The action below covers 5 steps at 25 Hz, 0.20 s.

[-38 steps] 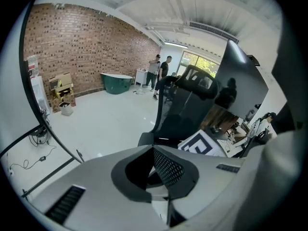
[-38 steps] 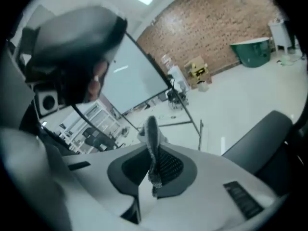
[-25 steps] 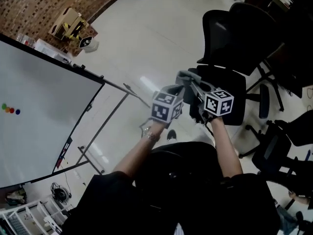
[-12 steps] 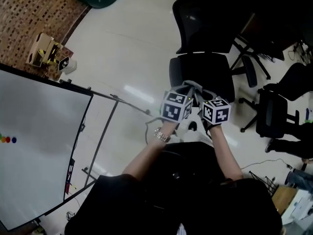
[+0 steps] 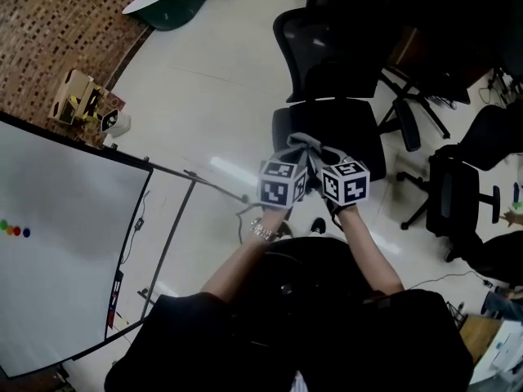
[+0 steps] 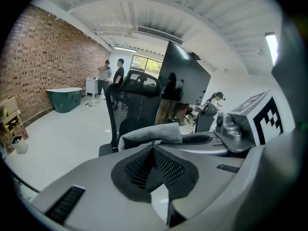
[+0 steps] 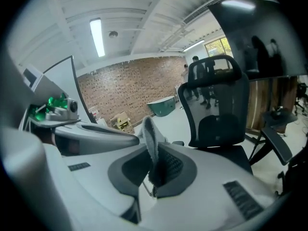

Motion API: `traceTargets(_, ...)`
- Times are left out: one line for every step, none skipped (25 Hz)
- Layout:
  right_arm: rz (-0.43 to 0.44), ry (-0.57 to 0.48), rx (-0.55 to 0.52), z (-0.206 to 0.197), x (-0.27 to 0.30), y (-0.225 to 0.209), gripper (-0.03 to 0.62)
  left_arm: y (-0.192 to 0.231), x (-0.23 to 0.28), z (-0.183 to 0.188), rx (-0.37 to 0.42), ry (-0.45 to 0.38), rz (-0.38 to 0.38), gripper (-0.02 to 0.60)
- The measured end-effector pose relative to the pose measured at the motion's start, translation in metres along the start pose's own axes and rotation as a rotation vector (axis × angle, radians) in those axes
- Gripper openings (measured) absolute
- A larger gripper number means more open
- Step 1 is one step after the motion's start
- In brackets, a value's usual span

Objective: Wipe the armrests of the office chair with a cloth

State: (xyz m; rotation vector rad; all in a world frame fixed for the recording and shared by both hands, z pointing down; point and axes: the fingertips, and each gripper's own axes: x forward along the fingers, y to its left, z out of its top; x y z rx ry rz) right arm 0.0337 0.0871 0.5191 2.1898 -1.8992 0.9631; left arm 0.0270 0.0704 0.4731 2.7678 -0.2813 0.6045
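Bare floor lies open to the left of the office chair, while the whiteboard blocks the near left and other black chairs crowd close on its right.

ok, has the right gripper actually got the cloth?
Yes, the right gripper view shows the cloth standing edge-on, pinched between the shut jaws of the right gripper.

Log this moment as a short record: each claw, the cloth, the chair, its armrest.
left claw: shut on the cloth, pinched at the tips
right claw: shut on the cloth, which stands edge-on between the pads
cloth: grey, held in the air by both claws
office chair: black, in front of the claws, untouched
armrest: cloth not on it
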Motion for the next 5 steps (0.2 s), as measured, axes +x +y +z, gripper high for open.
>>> traceTargets(-0.003, 0.000, 0.011, -0.002, -0.002, -0.004, 0.017, -0.004, 0.001, 0.000, 0.005, -0.002, -0.003, -0.002)
traceTargets(-0.007, 0.002, 0.023, -0.004, -0.003, -0.008, 0.017, -0.010, 0.002, 0.000, 0.008, -0.003, -0.010, -0.002)
traceTargets(-0.011, 0.004, 0.031, -0.005, -0.005, -0.012, 0.017, -0.016, 0.004, 0.001, 0.012, -0.003, -0.018, -0.002)
traceTargets(-0.015, 0.005, 0.037, -0.005, -0.007, -0.016, 0.017, -0.022, 0.005, 0.001, 0.015, -0.002, -0.028, -0.002)
traceTargets(-0.018, 0.006, 0.042, -0.005, -0.009, -0.020, 0.017, -0.028, 0.007, 0.002, 0.019, -0.001, -0.037, -0.002)
